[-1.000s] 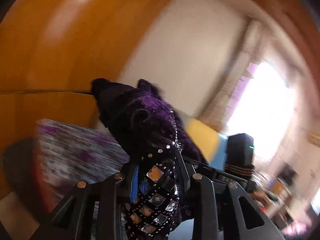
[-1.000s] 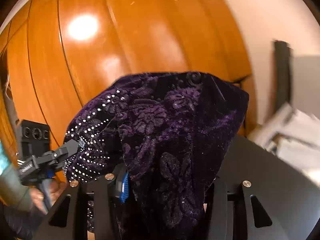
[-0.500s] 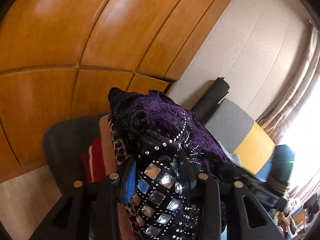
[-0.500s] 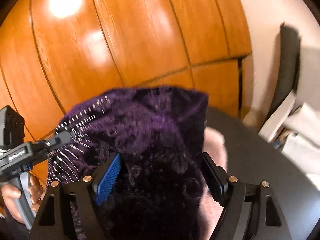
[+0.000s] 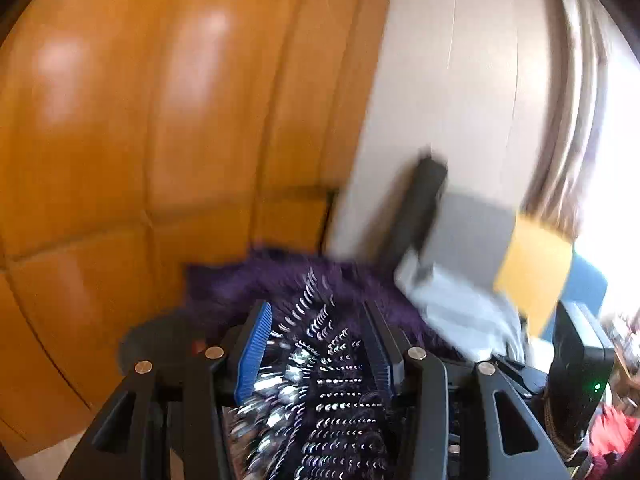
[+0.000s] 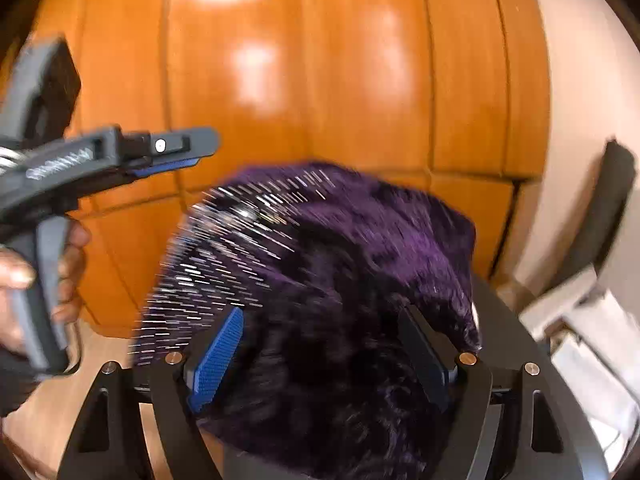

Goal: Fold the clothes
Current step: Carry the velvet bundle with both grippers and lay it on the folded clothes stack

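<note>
A dark purple velvet garment [image 6: 360, 260] with rows of rhinestones lies heaped on a black seat [image 6: 512, 340], blurred by motion. My right gripper [image 6: 322, 312] is open, its pads wide apart on either side of the heap. In the left wrist view the garment's rhinestone part [image 5: 320, 360] shows between and below the fingers of my left gripper [image 5: 316, 312], which are spread. From the right wrist view the left gripper [image 6: 200, 152] hangs above and left of the garment, apart from it, held by a hand [image 6: 24, 272].
Glossy orange wooden wardrobe panels [image 6: 360, 80] stand close behind the seat. To the right are a black roll [image 5: 420, 208], a grey and yellow cushion [image 5: 532, 272] and pale folded cloth [image 5: 452, 304]. The right gripper's black body [image 5: 576, 360] shows at the far right.
Both grippers have let go of the purple garment, which has dropped onto the seat. The left gripper has lifted up and away from it. The right jaws have spread wide.
</note>
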`<state>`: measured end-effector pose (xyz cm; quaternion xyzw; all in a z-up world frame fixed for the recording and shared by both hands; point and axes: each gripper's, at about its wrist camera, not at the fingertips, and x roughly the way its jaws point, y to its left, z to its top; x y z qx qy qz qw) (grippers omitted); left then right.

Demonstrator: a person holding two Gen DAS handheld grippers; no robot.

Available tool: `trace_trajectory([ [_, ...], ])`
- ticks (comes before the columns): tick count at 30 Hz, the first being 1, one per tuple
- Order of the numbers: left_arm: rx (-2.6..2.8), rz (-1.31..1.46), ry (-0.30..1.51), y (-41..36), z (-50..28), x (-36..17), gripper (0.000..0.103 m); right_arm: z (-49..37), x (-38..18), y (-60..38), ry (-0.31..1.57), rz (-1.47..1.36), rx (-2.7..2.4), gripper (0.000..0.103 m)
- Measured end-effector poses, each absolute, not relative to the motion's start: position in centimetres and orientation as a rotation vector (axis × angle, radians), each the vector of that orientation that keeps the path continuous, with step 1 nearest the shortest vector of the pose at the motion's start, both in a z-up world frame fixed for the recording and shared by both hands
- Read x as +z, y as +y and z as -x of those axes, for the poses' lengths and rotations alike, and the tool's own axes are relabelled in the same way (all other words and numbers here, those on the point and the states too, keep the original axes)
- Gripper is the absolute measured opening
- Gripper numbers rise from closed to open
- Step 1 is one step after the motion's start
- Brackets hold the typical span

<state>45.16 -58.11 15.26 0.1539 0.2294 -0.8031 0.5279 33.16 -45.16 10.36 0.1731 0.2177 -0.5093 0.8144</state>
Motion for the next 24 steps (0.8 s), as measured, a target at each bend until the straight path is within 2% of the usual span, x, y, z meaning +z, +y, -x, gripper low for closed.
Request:
trace_trajectory([
  [1,-1.907,-0.44,0.593,-60.0,-44.0,14.2,0.045,-33.1,9.5,-45.8,0.475,-0.41,-1.095,0.081],
  [5,-1.864,-0.464,0.584,-62.3,-43.5,12.0,0.042,-33.6,7.0,-46.1,0.499,-0.445,-1.117,0.082],
  [10,-1.844,-0.382,0.59,-60.7,-44.8,12.9,0.042,-33.9,9.4,-43.0,0.429,-0.421,-1.173,0.082],
  [11,-1.824,-0.373,0.565,-59.7,-45.2,13.4,0.044,-34.0,9.9,-42.4,0.415,-0.417,-1.185,0.083],
  [15,-1.726,-0.318,0.419,-54.9,-45.5,16.2,0.051,-34.1,12.4,-38.5,0.358,-0.364,-1.259,0.101],
  [16,-1.699,-0.297,0.376,-53.6,-45.7,16.9,0.052,-34.3,12.9,-37.5,0.36,-0.344,-1.29,0.102],
  [18,-1.637,-0.252,0.307,-51.1,-46.5,18.2,0.061,-34.9,13.8,-35.9,0.38,-0.307,-1.347,0.103],
  [21,-1.56,-0.297,0.28,-48.2,-46.1,18.3,0.063,-35.8,14.8,-33.5,0.409,-0.266,-1.428,0.103],
  [24,-1.626,-0.334,0.334,-45.1,-45.8,17.8,0.063,-37.3,15.2,-31.1,0.43,-0.245,-1.466,0.103],
])
